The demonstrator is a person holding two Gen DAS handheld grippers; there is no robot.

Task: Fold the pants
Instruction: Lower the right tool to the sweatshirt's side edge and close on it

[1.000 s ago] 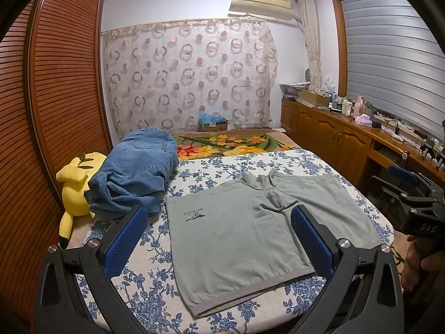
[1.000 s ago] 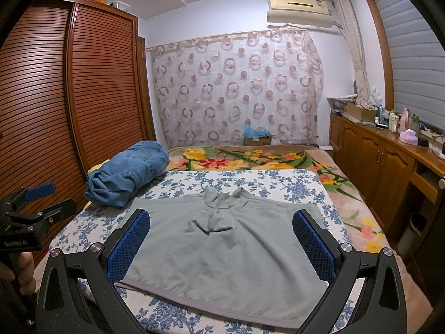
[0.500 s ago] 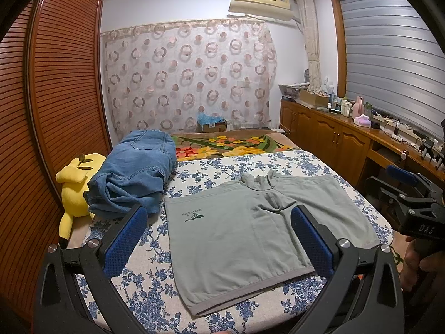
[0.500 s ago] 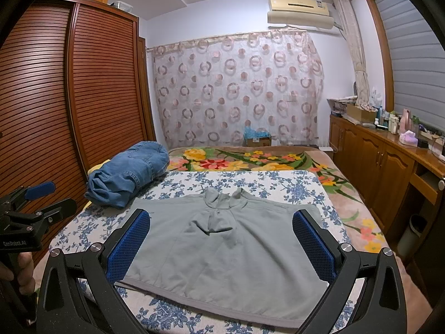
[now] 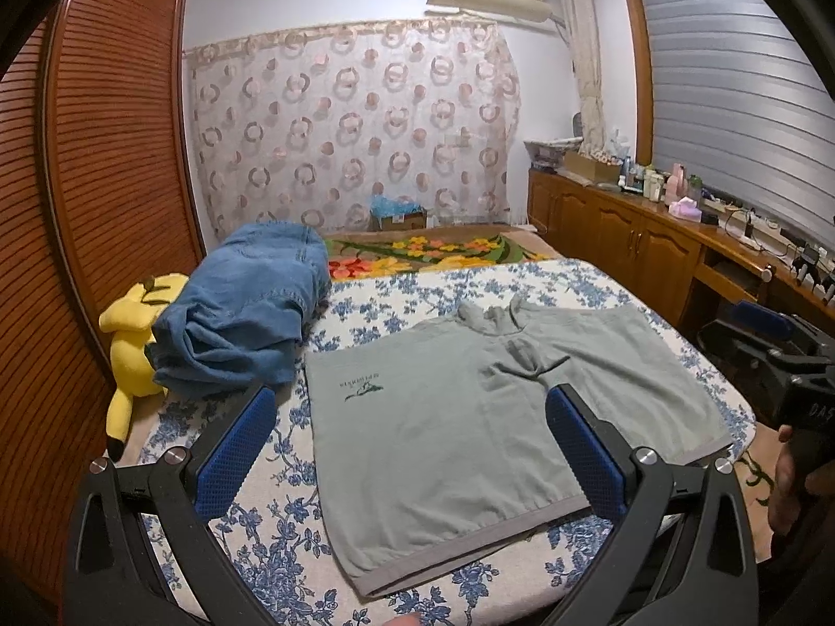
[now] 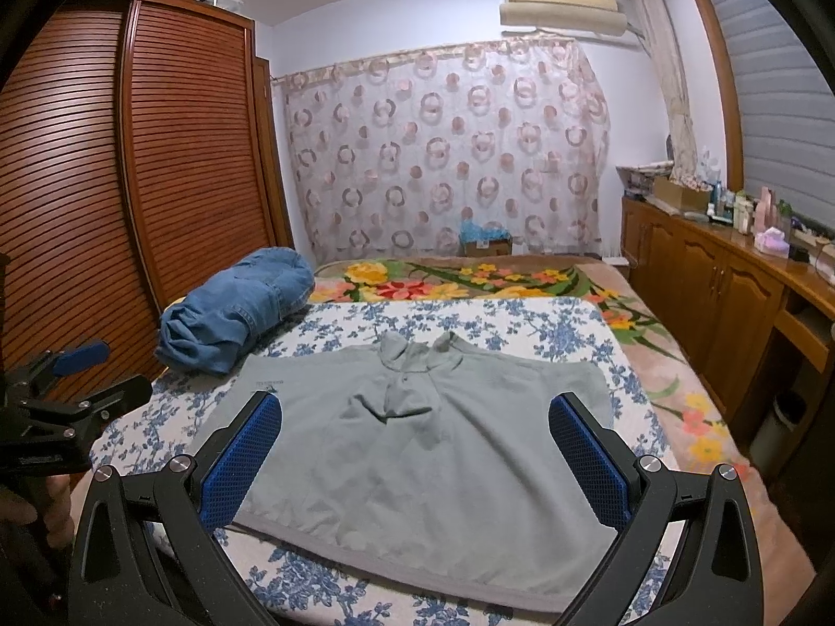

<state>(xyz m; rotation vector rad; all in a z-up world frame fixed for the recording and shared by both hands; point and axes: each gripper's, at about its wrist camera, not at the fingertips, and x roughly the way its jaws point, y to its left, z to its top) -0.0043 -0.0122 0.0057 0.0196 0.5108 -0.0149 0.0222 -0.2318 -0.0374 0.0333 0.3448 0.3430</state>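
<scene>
Grey pants (image 5: pixel 469 433) lie spread flat on the bed (image 5: pixel 271 532), waistband toward the cameras and a small logo near the left edge. Left gripper (image 5: pixel 412 454), seen from its own wrist camera: fingers wide apart above the near hem, holding nothing. Right gripper (image 6: pixel 412 456): fingers likewise wide apart over the waistband, not touching the cloth. A heap of blue jeans (image 5: pixel 245 313) lies at 10 o'clock from the pants, just beside their corner, with a yellow plush toy (image 5: pixel 133 344) against it at 9 o'clock.
</scene>
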